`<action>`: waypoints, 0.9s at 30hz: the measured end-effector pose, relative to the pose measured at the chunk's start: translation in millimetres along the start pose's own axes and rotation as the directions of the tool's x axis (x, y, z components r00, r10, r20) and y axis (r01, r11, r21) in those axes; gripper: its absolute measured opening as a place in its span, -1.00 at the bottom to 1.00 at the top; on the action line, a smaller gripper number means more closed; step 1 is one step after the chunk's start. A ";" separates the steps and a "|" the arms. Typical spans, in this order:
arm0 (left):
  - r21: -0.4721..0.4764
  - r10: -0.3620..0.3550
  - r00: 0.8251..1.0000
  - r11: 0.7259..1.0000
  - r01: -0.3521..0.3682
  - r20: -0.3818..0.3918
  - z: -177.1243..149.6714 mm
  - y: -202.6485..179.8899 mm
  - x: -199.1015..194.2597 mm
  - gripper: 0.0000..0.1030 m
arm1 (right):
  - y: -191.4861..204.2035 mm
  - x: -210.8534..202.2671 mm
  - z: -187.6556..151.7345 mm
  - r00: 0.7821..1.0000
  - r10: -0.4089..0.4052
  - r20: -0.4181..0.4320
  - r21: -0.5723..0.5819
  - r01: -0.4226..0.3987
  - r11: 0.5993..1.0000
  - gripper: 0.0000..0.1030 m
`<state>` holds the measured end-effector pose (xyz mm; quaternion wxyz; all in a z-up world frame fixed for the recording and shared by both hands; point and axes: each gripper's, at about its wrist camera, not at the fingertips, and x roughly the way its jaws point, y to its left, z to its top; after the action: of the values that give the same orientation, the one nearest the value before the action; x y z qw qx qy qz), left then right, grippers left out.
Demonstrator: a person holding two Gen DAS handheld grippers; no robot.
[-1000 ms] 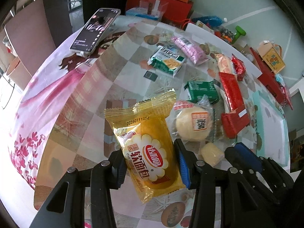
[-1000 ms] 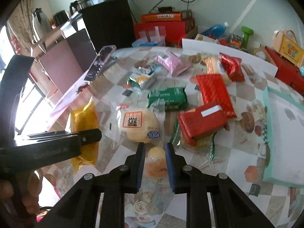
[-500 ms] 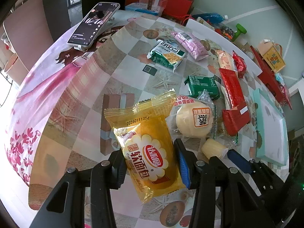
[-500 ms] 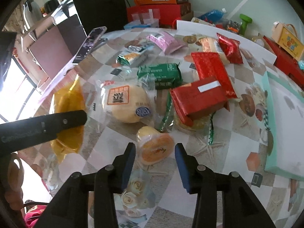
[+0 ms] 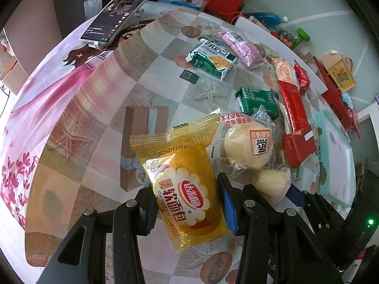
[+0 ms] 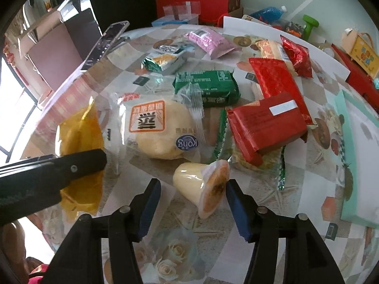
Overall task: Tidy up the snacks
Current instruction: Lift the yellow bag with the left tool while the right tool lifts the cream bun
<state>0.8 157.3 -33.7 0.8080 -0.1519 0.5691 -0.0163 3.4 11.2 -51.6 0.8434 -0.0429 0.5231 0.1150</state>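
Note:
My left gripper is shut on a yellow soft-bread packet, held just above the tablecloth. The right wrist view shows that same packet at the left under the left gripper's black finger. My right gripper is low over the table and its jaws are opening. A small jelly cup lies on its side between them, its orange lid close to the right pad and the left pad well away from it. In the left wrist view the cup rests beside a round bun in clear wrap.
The bun lies just beyond the cup. Behind it are a green packet, red packets, a pink packet and a green-white packet. A phone stands propped at the far left, and a teal box fills the right side.
The right gripper's jaws spread apart and sank toward the table. The jelly cup left their grip and now lies tipped on its side. The left gripper still holds the yellow packet.

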 end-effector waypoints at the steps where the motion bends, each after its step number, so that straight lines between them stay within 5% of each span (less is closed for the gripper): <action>1: -0.002 -0.001 1.000 1.000 0.001 0.000 0.1 0.1 0.1 -0.07 | -0.4 0.6 0.4 1.000 -0.003 0.000 0.001 0.003 1.000 0.16; 4: -0.002 -0.003 1.000 1.000 0.003 -0.003 0.3 0.6 0.6 -0.07 | -2.5 2.1 2.1 1.000 -0.003 0.002 0.010 0.003 1.000 0.16; 6: 0.000 -0.003 1.000 1.000 0.003 -0.004 0.0 0.5 0.7 -0.07 | -3.5 3.9 2.4 1.000 -0.008 -0.004 0.013 0.008 1.000 -0.02; 14: 0.002 0.001 1.000 1.000 -0.001 0.012 0.3 0.2 -5.8 -0.07 | -6.3 -5.3 -0.9 1.000 0.020 0.007 0.026 -0.020 0.999 -0.02; 21: 0.011 0.006 0.998 1.000 -0.007 0.070 5.8 -9.3 -30.4 -0.08 | -19.1 -53.5 -2.0 0.990 0.038 0.134 0.073 -0.048 0.996 -0.02; 27: 0.075 -0.008 0.992 0.997 -0.002 0.128 19.8 -43.6 -55.5 -0.08 | -42.2 -100.2 11.3 0.965 -0.043 0.258 0.130 0.009 0.991 -0.02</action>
<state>6.0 131.3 34.6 0.8478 -0.1231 0.5149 -0.0293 -19.3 -42.5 40.8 0.9071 0.0197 0.4137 0.0748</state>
